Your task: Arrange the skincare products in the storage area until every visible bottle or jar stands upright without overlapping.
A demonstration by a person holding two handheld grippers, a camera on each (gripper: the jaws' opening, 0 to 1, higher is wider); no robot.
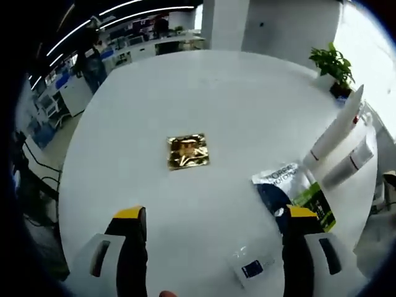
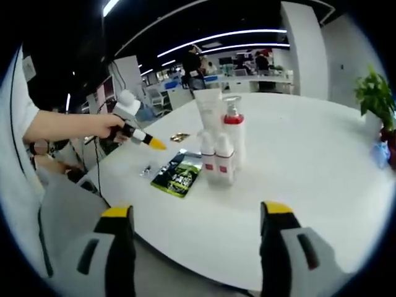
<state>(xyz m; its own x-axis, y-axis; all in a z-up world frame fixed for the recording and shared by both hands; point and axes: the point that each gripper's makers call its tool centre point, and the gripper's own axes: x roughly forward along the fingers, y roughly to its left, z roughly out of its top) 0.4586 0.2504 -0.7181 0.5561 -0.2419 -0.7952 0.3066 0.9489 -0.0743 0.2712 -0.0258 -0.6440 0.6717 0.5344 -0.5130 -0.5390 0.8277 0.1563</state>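
Observation:
Several white skincare containers stand upright in a tight cluster on the white table (image 2: 309, 179): a tall tube (image 2: 209, 108), a pump bottle with a red collar (image 2: 233, 133) and two small bottles with red bands (image 2: 215, 162). In the left gripper view the same tube (image 1: 337, 130) and a red-banded bottle (image 1: 349, 162) lean at the right edge. My left gripper (image 1: 215, 216) is open above bare table, short of a gold sachet (image 1: 187, 151). A hand holds that left gripper (image 2: 139, 136) at the left of the right gripper view. My right gripper (image 2: 197, 213) is open with nothing between its jaws, in front of the bottles.
Flat packets lie beside the bottles: a green one (image 2: 178, 176) (image 1: 317, 203), a blue-and-white sachet (image 1: 281, 179) and a small clear sachet (image 1: 250, 267) (image 2: 147, 170). A potted plant (image 1: 334, 65) (image 2: 374, 93) stands at the table's far side. The near table edge (image 2: 185, 263) runs under my right gripper.

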